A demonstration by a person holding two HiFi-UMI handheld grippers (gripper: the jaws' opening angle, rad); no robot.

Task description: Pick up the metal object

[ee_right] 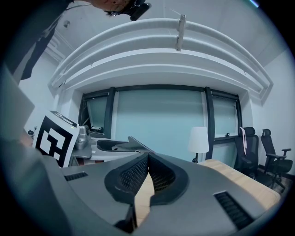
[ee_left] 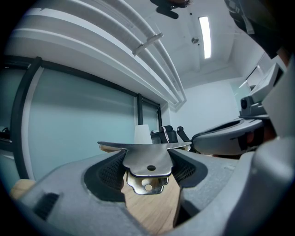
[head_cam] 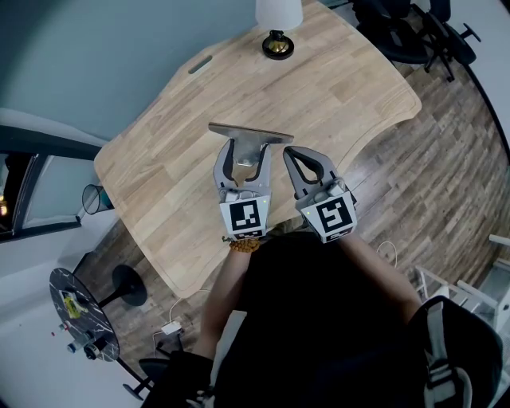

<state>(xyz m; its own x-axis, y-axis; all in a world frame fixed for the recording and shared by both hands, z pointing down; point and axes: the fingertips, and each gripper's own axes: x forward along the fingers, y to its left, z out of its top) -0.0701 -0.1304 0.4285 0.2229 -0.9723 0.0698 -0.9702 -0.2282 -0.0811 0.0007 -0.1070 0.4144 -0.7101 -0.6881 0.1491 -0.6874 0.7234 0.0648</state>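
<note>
Head view, with both gripper views. Both forearms reach forward from the person's black-clad torso, side by side and close together, with the jaws directed away from the body over the near part of the one light wooden desk with a curved edge (head_cam: 343, 76).

The left gripper (head_cam: 248, 159), one of two, is clenched on the single flat T-shaped piece of bright metal (ee_left: 146, 156). Its ribbed pads press the stem from either side, while the crossbar (head_cam: 249, 133) lies level across the jaw tips. The metal piece is carried above the desk top, whose wood shows beneath it in the left gripper view.

The right gripper (ee_right: 147, 161) sits just beside the left one. Its jaws are pressed together with nothing between them.

Each gripper bears one black-and-white marker cube (head_cam: 243, 217), two in all.

One white-shaded table lamp (head_cam: 278, 24) stands at the far edge of the desk. Two black office chairs (ee_right: 258, 154) stand beyond it.
</note>
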